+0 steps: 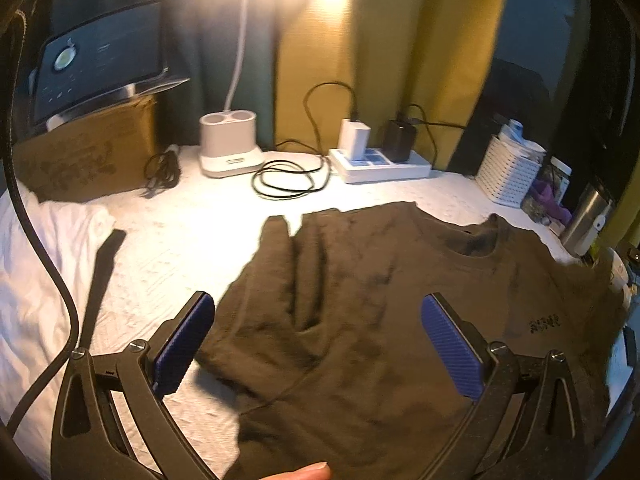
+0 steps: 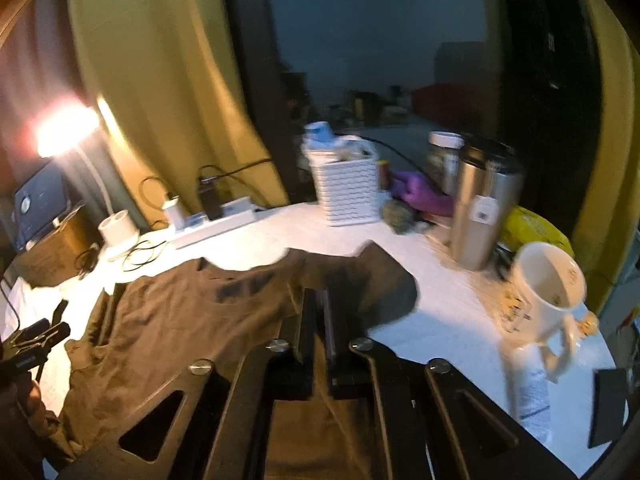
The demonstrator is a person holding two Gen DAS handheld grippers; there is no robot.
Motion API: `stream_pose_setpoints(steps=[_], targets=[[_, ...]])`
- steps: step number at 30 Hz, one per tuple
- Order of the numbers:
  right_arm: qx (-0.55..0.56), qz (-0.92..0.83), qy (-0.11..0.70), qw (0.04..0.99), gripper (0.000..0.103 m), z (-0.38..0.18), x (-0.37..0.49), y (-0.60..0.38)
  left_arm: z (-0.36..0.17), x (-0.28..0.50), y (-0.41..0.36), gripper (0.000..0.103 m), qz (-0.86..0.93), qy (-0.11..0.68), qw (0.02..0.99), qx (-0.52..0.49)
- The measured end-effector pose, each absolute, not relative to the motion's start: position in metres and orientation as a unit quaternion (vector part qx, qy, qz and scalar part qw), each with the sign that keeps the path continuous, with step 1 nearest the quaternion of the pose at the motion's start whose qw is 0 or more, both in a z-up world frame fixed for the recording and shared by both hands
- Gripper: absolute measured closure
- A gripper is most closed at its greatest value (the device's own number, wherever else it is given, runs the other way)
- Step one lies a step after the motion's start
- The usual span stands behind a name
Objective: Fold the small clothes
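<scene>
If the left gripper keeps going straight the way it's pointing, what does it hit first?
Most likely the brown shirt spread on the table: the open left gripper points down at its middle, with nothing visible in between. Depth is hard to judge.

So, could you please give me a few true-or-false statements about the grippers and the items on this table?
1. The left gripper is open above the brown T-shirt. True.
2. The right gripper is wide open. False: it is shut, with shirt fabric at its fingers.
3. The white mug lies on the shirt. False: it stands apart on the white table cover.
4. A steel tumbler stands behind the mug. True.
</scene>
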State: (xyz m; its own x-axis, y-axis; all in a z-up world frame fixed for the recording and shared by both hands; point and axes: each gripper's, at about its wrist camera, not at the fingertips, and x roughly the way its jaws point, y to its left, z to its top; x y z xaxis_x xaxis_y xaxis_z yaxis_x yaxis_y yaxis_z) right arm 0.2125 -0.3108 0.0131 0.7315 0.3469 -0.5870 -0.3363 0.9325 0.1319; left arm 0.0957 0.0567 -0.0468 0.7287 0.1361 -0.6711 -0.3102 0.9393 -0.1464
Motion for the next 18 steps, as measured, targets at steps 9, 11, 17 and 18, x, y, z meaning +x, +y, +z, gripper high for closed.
stream_pose_setpoints(steps=[9,11,17,18], targets=[[-0.043,0.188,0.352,0.916,0.101,-0.015,0.215,-0.258,-0.057,0.084,0.09,0.001,0.141,0.36,0.912,-0.14],[-0.048,0.177,0.372,0.91,0.101,-0.027,0.217,-0.257,-0.059,0.084,0.092,0.001,0.141,0.363,0.91,-0.141],[-0.071,0.142,0.431,0.888,0.1,-0.067,0.217,-0.268,-0.065,0.088,0.091,0.001,0.136,0.374,0.907,-0.141],[-0.076,0.136,0.439,0.885,0.1,-0.073,0.216,-0.271,-0.065,0.088,0.089,0.001,0.134,0.374,0.907,-0.14]])
